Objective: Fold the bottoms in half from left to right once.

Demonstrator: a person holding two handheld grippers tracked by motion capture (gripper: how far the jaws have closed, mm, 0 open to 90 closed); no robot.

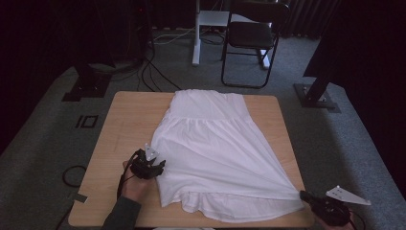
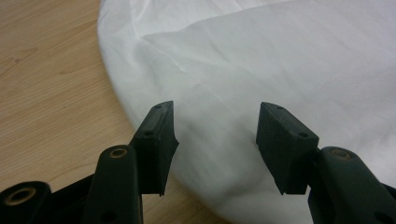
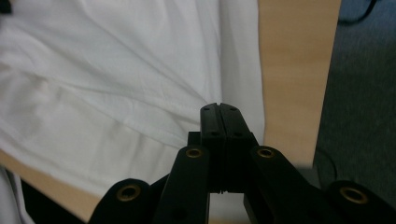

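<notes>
Nearest the person, the right gripper [image 1: 306,196] sits at the near right corner of the table [image 1: 129,124], off the white dress's [image 1: 215,148] hem corner. The high view leaves its grip unclear; the right gripper view settles it, with the 2 jaws pressed flat together at the right gripper [image 3: 219,106], folds of the dress [image 3: 107,84] running toward them, though whether cloth is caught between them cannot be told. Next, the left gripper [image 1: 160,167] rests at the dress's left edge. The left gripper view shows the left gripper [image 2: 215,122] spread apart over the dress [image 2: 261,60], pinching nothing, bare table [image 2: 46,88] beside. Farther off, the dress lies spread across the table, and beyond it a black chair [image 1: 251,36] stands on the carpet.
</notes>
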